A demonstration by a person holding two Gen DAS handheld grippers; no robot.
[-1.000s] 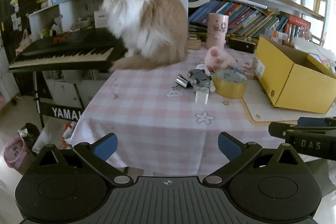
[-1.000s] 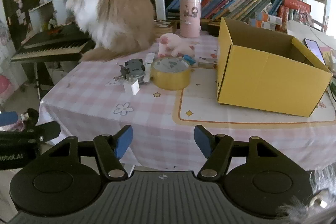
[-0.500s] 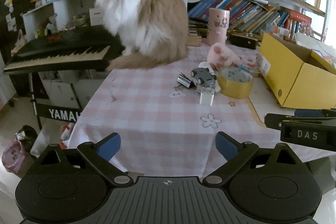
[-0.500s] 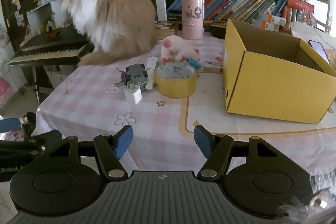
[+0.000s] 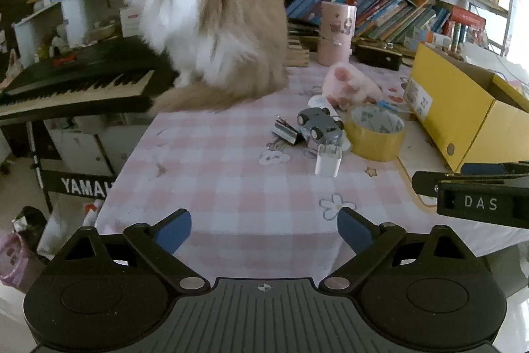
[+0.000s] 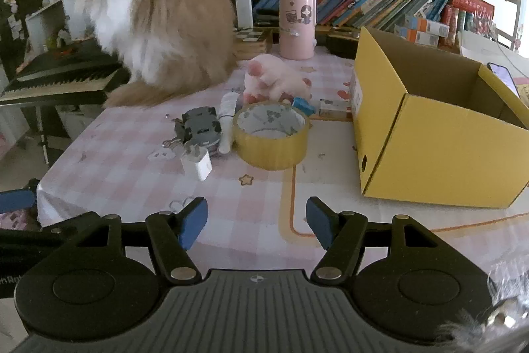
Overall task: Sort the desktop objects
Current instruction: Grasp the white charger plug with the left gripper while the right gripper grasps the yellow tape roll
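— Grippers first: how did they stand?

— Both empty. The left gripper [image 5: 264,229] had its jaws wide and was closing them on nothing but air over the near edge of the table [image 5: 205,161]. The right gripper [image 6: 256,225] held its jaws partly apart, also with nothing between them.

— And the things to be sorted?

— Ahead of both, in a small heap mid-table. The white charger [image 6: 197,165] lay nearest, ahead and a little to the left of the right gripper, ahead and slightly to the right of the left one. I judged the right gripper the closer of the two, though not by much. The charger looked like a small blocky plug lying tilted, its prongs pointing back towards the toy car [image 6: 201,128] just behind it.

— What else was in the heap?

— A metal clip [image 5: 285,131] left of the car, a roll of yellow tape [image 6: 270,138] lying flat to the right, a pink plush toy [image 6: 274,78] behind that. The yellow box [image 6: 439,134] stood open to the right, well clear of the heap.

— Anything in the way?

— A fluffy cat [image 6: 158,25] sat at the far left corner, beside a keyboard [image 5: 79,88].
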